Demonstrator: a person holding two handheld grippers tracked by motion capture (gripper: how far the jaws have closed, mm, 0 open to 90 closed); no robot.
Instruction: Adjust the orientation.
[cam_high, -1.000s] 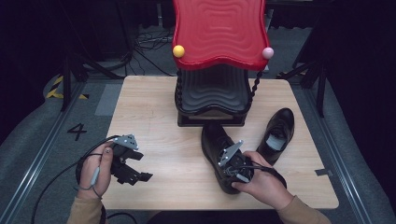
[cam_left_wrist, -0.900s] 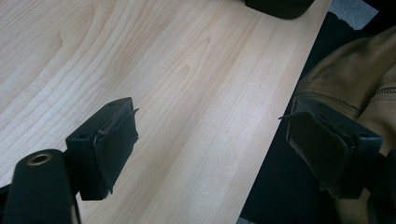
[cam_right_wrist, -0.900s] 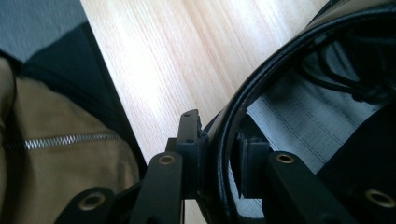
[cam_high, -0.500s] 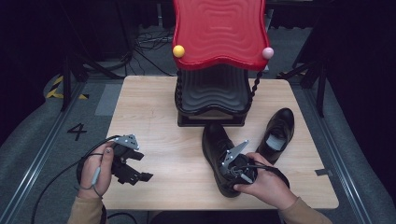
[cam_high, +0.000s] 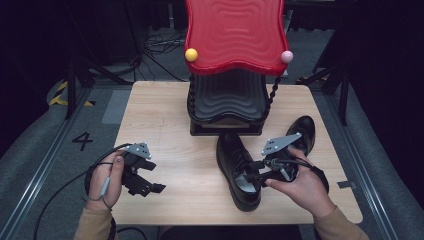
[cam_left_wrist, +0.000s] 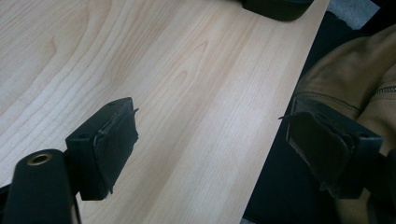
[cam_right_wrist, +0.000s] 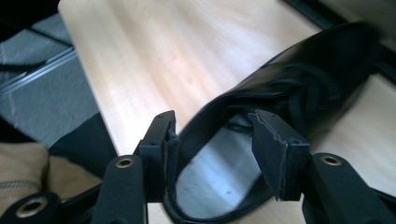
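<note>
While the shoe (cam_high: 239, 170) sits on the table (cam_high: 165, 115) near the front edge, right gripper (cam_high: 256, 175) jaws have just been opening around its heel rim.
Right gripper view: one pad outside the shoe wall, the other inside the opening, pads not clamping. Second shoe (cam_high: 301, 131) lies just right of it, rack (cam_high: 227, 102) behind both. Left gripper (cam_high: 147, 184) is well apart at front-left, jaws wide, nothing between them.

The pale wooden tabletop (cam_high: 170, 125) is evenly lit from above; the far surroundings stay dark. The glossy black leather shoe (cam_right_wrist: 299, 88) looks blurred, with soft glare.
</note>
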